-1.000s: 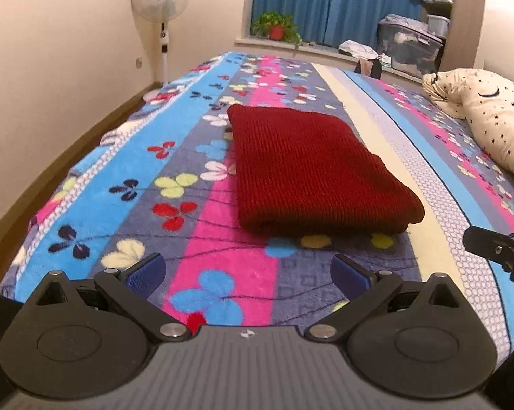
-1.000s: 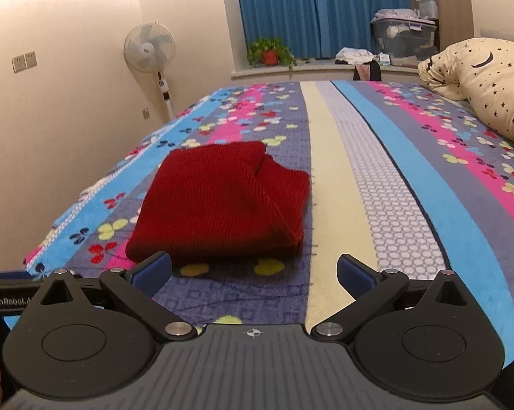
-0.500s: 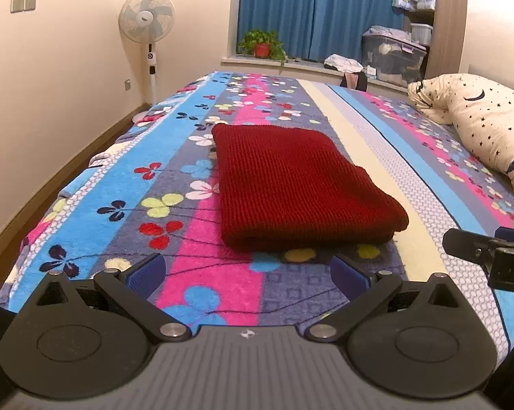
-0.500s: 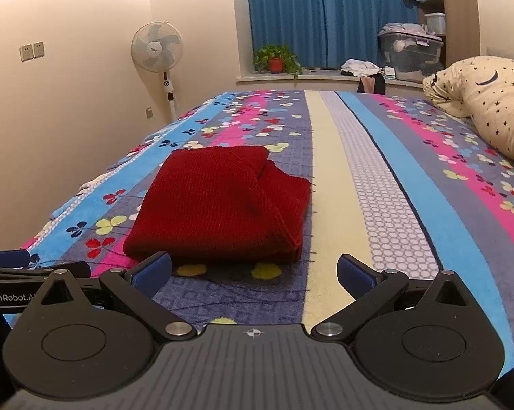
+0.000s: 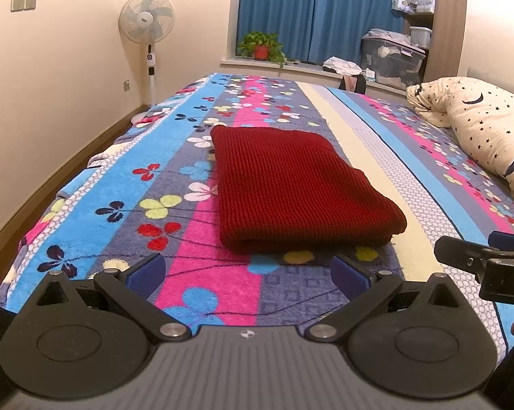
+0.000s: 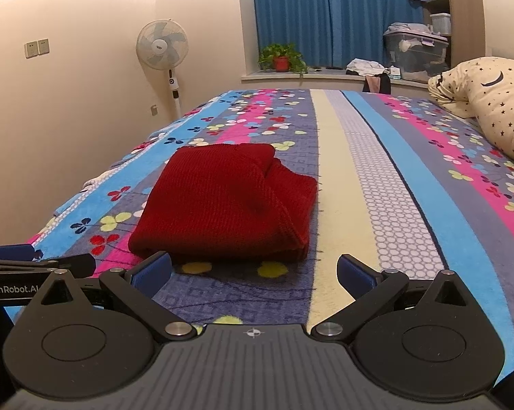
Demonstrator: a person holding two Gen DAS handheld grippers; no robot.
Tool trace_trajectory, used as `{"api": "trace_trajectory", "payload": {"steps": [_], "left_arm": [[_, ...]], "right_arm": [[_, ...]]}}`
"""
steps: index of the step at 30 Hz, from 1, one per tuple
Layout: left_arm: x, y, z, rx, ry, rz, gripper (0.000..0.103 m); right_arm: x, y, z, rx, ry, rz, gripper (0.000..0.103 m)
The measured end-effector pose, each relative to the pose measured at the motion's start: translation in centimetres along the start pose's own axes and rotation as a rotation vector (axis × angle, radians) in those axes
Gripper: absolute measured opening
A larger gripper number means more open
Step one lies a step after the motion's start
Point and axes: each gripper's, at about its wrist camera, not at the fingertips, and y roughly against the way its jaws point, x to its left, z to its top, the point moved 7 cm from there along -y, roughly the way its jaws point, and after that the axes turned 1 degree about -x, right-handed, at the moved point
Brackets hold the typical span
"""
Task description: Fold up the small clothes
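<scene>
Left gripper point(image 5: 246, 275) spread wide and empty above the bed's near edge, right gripper point(image 6: 253, 273) likewise released beside it, folded red knit sweater point(image 5: 291, 188) lying flat just ahead on the floral striped blanket point(image 5: 174, 157), star-print pillow point(image 5: 489, 136) farther right, standing fan point(image 5: 147, 24) and blue curtains point(image 5: 315, 10) beyond.

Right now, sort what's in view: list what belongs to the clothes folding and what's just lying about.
Belongs to the job:
red knit garment, folded on the bedspread
left gripper, open
right gripper, open

Just lying about:
star-print pillow
standing fan
potted plant
storage bin
</scene>
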Motion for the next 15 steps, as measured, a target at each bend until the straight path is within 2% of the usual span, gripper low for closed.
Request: {"api": "trace_trajectory", "payload": {"steps": [15], "left_arm": [[-0.06,-0.01,-0.08,-0.001,-0.005,0.001,0.103]], "right_arm": [[0.14,-0.04,-0.26,0.001,0.006,0.011,0.102]]}}
